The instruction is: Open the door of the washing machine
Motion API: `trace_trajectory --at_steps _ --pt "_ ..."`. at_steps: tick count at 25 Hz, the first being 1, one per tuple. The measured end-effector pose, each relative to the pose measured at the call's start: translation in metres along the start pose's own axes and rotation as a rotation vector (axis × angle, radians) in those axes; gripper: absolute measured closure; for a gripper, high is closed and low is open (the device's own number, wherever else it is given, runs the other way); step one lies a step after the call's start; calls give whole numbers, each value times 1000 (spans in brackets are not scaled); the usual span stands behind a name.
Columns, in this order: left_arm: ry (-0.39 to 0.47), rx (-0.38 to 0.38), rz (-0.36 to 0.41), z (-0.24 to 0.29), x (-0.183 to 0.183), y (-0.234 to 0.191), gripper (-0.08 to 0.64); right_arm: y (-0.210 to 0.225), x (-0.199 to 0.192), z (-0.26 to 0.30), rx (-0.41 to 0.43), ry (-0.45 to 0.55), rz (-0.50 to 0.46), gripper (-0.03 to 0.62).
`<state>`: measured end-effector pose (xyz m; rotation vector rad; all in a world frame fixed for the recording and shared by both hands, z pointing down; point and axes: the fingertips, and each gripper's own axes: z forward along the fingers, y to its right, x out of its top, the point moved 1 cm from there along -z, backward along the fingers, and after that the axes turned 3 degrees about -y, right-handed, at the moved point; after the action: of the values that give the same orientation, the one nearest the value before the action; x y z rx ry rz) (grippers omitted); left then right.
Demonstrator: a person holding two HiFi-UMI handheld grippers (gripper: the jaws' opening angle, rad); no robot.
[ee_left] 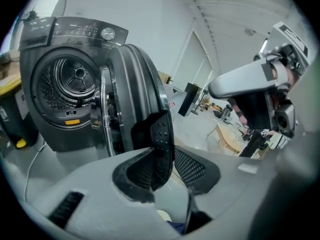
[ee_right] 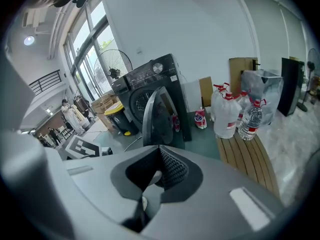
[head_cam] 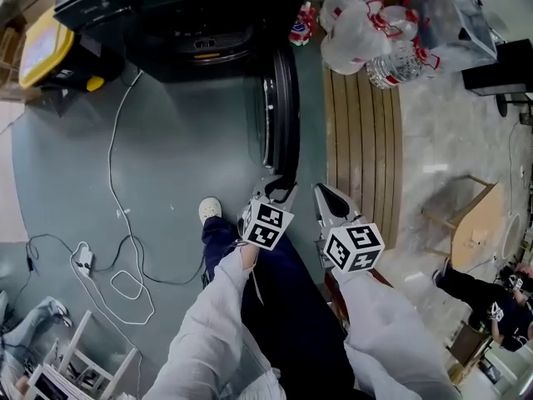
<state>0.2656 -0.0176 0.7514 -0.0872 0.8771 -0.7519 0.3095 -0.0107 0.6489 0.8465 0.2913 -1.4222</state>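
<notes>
The dark washing machine (head_cam: 200,23) stands at the top of the head view, its drum (ee_left: 75,79) showing. Its round door (head_cam: 283,107) is swung out towards me and shows edge-on. My left gripper (head_cam: 281,192) hovers just short of the door's near edge. Its jaws stand apart with only floor showing between them, and the door (ee_left: 135,94) rises behind its left finger (ee_left: 161,134). My right gripper (head_cam: 326,198) floats beside it on the right, pads together and holding nothing. In the right gripper view the door (ee_right: 155,114) stands ahead of that gripper (ee_right: 160,156).
Large water bottles (head_cam: 366,32) sit on a wooden slatted platform (head_cam: 362,132) right of the door. A yellow-lidded bin (head_cam: 42,48) stands left of the machine. A white cable (head_cam: 112,190) and power strip (head_cam: 83,261) lie on the floor. My shoe (head_cam: 210,211) is below the door.
</notes>
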Motion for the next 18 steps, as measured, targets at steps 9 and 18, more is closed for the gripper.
trace_trajectory --at_steps 9,18 --pt "-21 -41 30 17 6 16 431 22 -5 -17 -29 23 41 581" --pt "-120 -101 38 -57 4 37 399 -3 22 -50 -9 67 64 581"
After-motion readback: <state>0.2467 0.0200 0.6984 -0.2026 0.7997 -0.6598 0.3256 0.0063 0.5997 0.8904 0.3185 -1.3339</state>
